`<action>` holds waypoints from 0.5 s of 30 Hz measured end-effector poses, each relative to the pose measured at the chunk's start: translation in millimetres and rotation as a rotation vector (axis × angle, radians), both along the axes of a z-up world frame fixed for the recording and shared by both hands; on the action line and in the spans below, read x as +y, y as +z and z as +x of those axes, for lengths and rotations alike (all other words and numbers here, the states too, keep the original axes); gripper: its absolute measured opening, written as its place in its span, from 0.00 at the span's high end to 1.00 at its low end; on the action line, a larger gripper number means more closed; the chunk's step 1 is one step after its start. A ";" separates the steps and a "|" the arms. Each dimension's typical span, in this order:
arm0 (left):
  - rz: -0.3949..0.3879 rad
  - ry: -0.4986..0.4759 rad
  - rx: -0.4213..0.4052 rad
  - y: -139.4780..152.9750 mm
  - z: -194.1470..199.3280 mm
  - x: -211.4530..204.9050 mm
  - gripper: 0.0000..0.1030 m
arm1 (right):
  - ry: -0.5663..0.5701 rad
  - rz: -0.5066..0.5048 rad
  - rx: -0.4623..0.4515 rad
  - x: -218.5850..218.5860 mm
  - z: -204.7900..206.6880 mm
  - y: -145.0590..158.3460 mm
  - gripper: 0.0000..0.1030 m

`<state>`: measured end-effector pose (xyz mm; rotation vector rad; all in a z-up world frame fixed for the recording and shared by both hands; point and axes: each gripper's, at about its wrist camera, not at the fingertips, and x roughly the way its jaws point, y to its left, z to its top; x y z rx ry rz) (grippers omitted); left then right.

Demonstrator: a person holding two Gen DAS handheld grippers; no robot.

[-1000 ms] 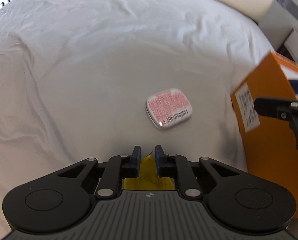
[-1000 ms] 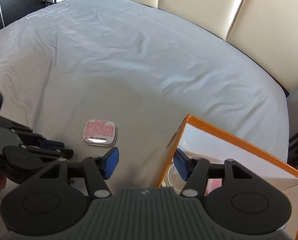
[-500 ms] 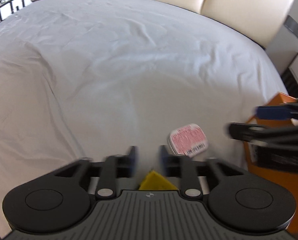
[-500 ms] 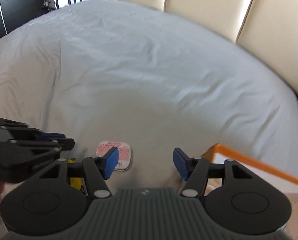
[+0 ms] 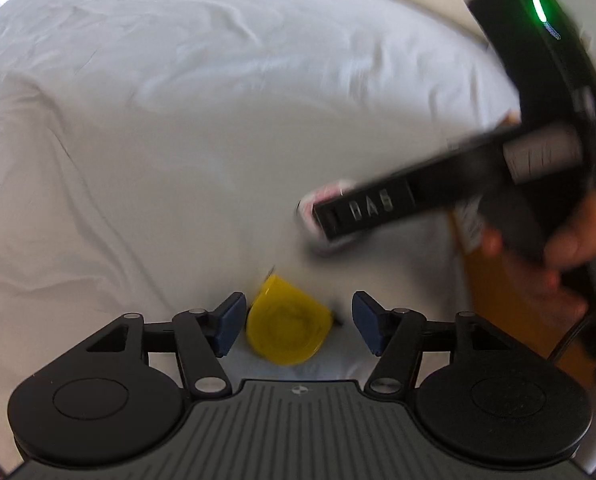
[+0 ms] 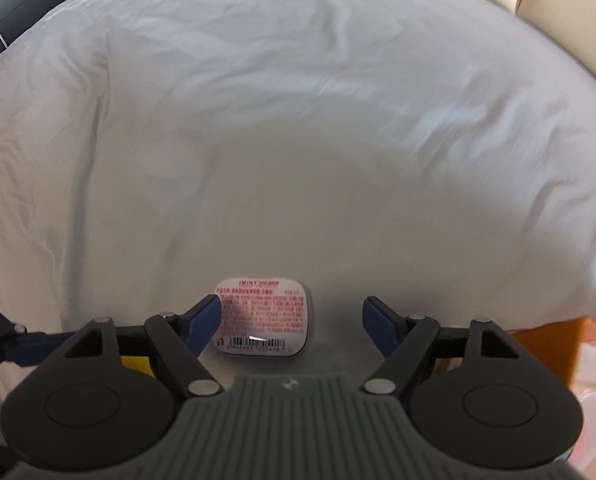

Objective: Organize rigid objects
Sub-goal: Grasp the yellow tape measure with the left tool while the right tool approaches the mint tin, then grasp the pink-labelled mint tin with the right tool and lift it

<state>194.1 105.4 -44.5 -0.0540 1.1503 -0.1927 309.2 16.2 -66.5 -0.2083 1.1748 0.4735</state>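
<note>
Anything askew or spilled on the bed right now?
Nothing spilled or damaged. The yellow cup lies tipped on its side on the white sheet, between the left hand-held gripper's open jaws, which have just been opening. The mint tin lies flat.

Wrinkled white bedsheet [image 6: 298, 120]; cream padded headboard [image 6: 569, 12] behind.

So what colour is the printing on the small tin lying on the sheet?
Red text on a white label, with a black barcode; the tin shows best in the right wrist view.

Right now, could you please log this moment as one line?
left gripper: opening, yellow cup released | right gripper: opening over mint tin | orange box: right
</note>
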 end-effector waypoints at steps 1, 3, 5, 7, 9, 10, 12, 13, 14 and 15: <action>0.028 -0.009 0.013 -3.3 1.1 -3.5 0.31 | -0.003 0.009 0.018 0.6 0.9 -3.5 0.27; 0.044 -0.022 0.026 -7.3 3.3 -8.2 0.31 | 0.001 0.018 0.032 3.1 1.4 -9.4 0.26; 0.067 -0.045 0.029 -10.1 4.0 -14.4 0.30 | 0.013 0.019 0.034 7.0 0.9 -13.1 0.26; 0.100 -0.074 0.048 -15.9 4.6 -21.0 0.29 | 0.035 -0.010 0.029 12.4 -0.4 -17.3 0.32; 0.135 -0.091 0.050 -19.3 3.7 -25.4 0.28 | 0.061 -0.031 0.012 17.0 -5.8 -18.3 0.40; 0.147 -0.100 0.049 -20.0 4.2 -27.9 0.27 | 0.068 -0.034 0.000 18.0 -8.4 -17.1 0.40; 0.170 -0.113 0.046 -22.7 4.9 -31.8 0.25 | 0.068 -0.026 0.002 17.3 -12.0 -14.7 0.40; 0.190 -0.120 0.043 -24.8 5.3 -34.4 0.25 | 0.061 -0.019 0.006 15.9 -13.2 -12.8 0.40; 0.212 -0.127 0.039 -27.0 5.9 -36.8 0.25 | 0.053 -0.007 0.005 11.1 -15.2 -8.0 0.40; 0.230 -0.136 0.035 -29.1 6.1 -40.2 0.25 | 0.047 0.003 -0.002 8.5 -17.0 -3.4 0.40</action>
